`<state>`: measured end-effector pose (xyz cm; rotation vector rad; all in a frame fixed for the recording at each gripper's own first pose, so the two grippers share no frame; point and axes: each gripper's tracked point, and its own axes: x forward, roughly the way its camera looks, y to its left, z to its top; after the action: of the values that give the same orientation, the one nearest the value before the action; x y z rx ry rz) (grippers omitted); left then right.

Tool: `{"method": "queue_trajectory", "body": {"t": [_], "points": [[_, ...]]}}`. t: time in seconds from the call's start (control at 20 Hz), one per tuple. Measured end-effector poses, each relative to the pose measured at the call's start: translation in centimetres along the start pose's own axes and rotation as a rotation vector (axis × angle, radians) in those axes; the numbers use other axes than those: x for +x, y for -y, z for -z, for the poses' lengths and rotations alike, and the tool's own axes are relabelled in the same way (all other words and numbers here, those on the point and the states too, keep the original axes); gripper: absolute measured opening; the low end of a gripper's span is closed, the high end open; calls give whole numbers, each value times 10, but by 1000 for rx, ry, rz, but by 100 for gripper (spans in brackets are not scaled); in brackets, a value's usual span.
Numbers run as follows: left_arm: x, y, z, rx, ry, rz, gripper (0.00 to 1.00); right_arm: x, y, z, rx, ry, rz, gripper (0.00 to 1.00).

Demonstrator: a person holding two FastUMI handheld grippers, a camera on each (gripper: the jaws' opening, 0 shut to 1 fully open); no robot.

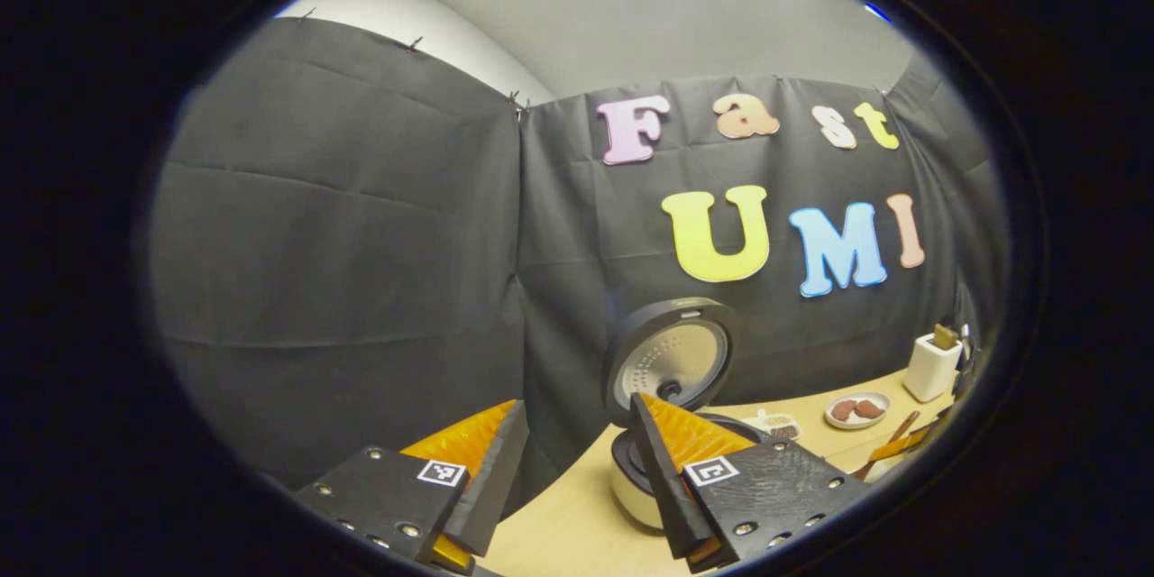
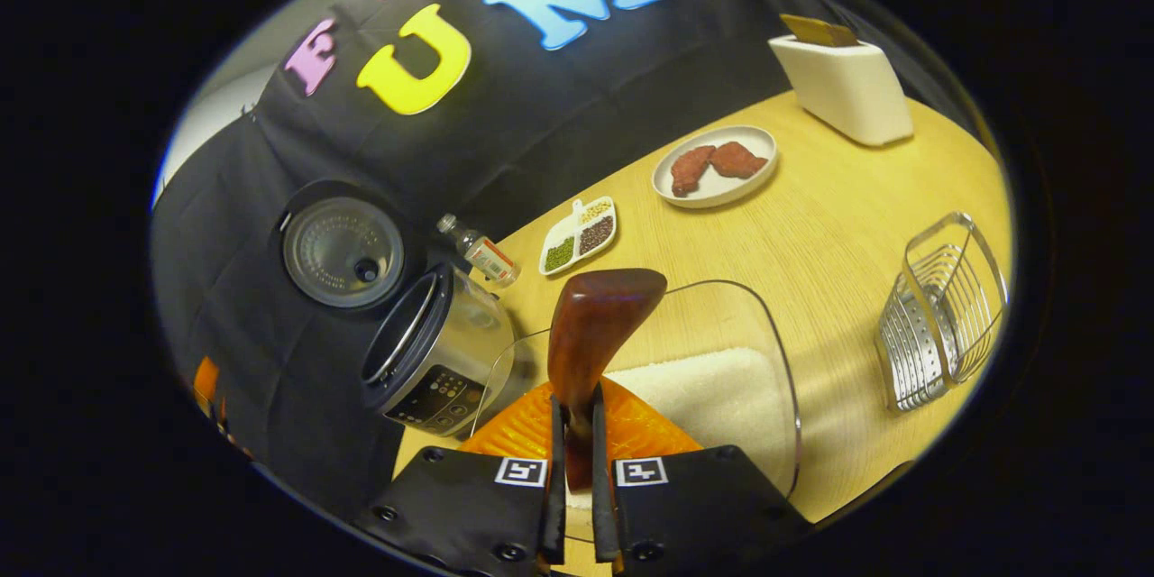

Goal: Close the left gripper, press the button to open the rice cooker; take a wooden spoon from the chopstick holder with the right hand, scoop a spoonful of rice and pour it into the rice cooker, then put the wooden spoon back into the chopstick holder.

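The rice cooker (image 2: 424, 352) stands open on the wooden table, its round lid (image 2: 343, 252) tipped up and back. My right gripper (image 2: 577, 419) is shut on the handle of the dark wooden spoon (image 2: 595, 325). The spoon's bowl points forward above a clear glass container of white rice (image 2: 712, 397). The wire chopstick holder (image 2: 942, 311) stands to the right. In the left gripper view my left gripper (image 1: 577, 406) is open and holds nothing. It hovers just left of the rice cooker (image 1: 631, 478), whose lid (image 1: 672, 356) is raised.
Behind the cooker lie a small bottle (image 2: 482, 257) and a divided dish of grains (image 2: 581, 234). Farther back are a plate with two pieces of meat (image 2: 712, 164) and a white box-shaped holder (image 2: 843, 81). The table's edge runs along the black cloth wall.
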<state>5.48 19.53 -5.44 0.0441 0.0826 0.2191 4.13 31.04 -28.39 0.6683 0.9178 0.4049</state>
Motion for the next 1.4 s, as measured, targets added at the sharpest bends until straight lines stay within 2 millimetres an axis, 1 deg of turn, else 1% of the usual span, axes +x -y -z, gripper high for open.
{"method": "queue_trajectory", "body": {"t": [0.1,0.25,0.5,0.55,0.6,0.65,0.75,0.8,0.85,0.95,1.05,1.25,1.4], "points": [[2,4,-5,3,7,6,72,-5,6,-8,61,10,-15,14],[5,12,-13,6,17,21,72,-15,9,-19,149,28,-49,14],[8,26,-17,-4,30,45,73,-33,4,-41,319,58,-116,13],[8,26,-17,-6,31,47,73,-34,2,-46,339,64,-127,10],[7,27,-16,-10,32,49,73,-36,-1,-50,356,71,-137,10],[8,26,-15,-14,33,51,73,-38,-4,-54,372,76,-148,13],[6,22,-15,-20,32,49,74,-43,-15,-62,400,90,-178,13],[6,20,-14,-22,31,47,74,-43,-22,-66,414,94,-196,13],[6,17,-12,-23,30,43,72,-42,-30,-70,427,97,-212,14],[4,11,-7,-28,23,34,72,-41,-45,-77,440,103,-240,14],[5,4,-5,-35,16,27,74,-40,-61,-83,441,103,-267,13],[5,-12,3,-46,8,2,72,-27,-94,-93,435,100,-310,13],[4,-26,9,-52,-2,-19,73,-16,-117,-99,429,92,-338,13]]}}
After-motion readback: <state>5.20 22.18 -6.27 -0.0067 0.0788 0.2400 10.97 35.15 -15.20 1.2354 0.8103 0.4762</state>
